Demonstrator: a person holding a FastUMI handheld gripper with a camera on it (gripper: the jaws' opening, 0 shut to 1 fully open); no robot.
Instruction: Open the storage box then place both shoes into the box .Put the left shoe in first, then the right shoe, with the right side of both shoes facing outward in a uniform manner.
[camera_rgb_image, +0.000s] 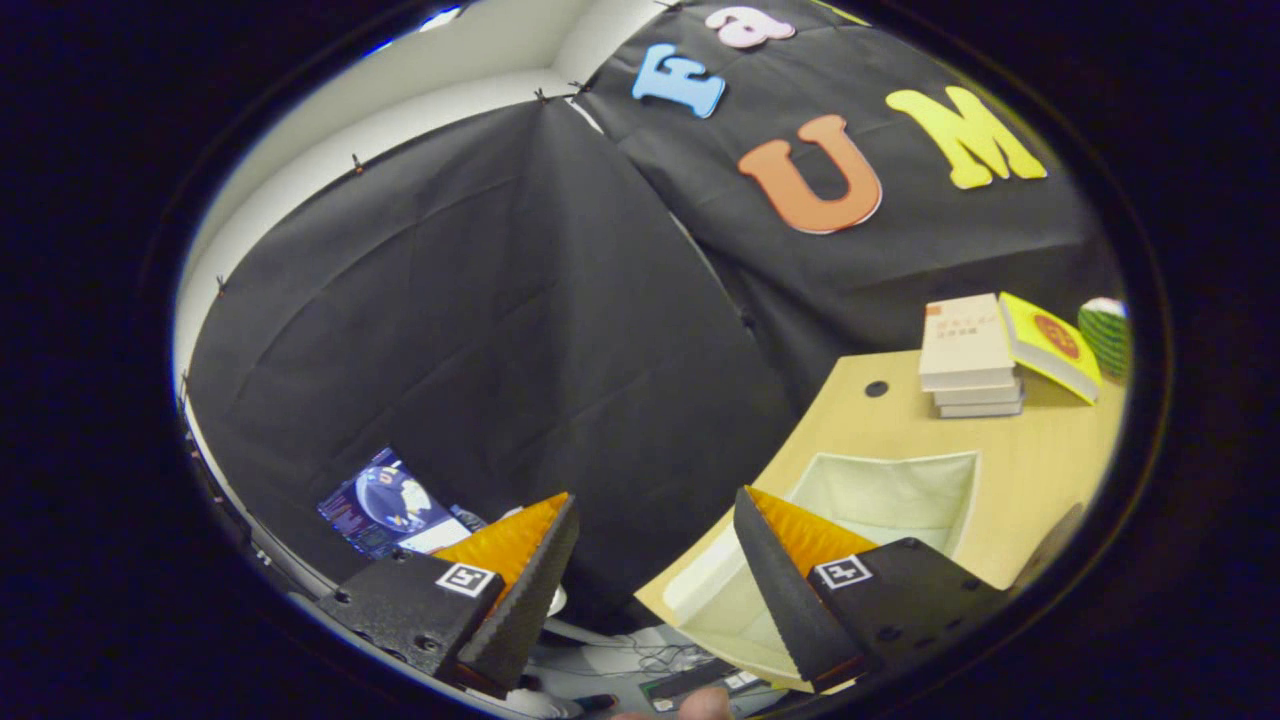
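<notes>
The gripper (655, 520) is seen with its two fingers spread wide apart, and nothing is held between them; only the dark booth cloth is seen through the gap. The storage box (880, 500) is taken as the landmark: it is a pale, open-topped container set on the light wooden table (1040, 470), and its pale inside is seen with nothing in it. The right finger is seen in front of the box's near side, overlapping it in the view, while the left finger is held well apart from the box, off the table's edge; whether the right finger touches the box cannot be told. Beyond the box, near the table's far edge, a stack of books (968, 358) is placed, and a yellow book (1050, 345) is leaned against that stack on its far side from the box. Next to the yellow book, a green striped object (1106, 335) is partly seen. A small dark hole (876, 388) is seen in the tabletop between the box and the stack. Well away from the box, past the left finger, a lit screen (390, 505) is seen below the cloth.
</notes>
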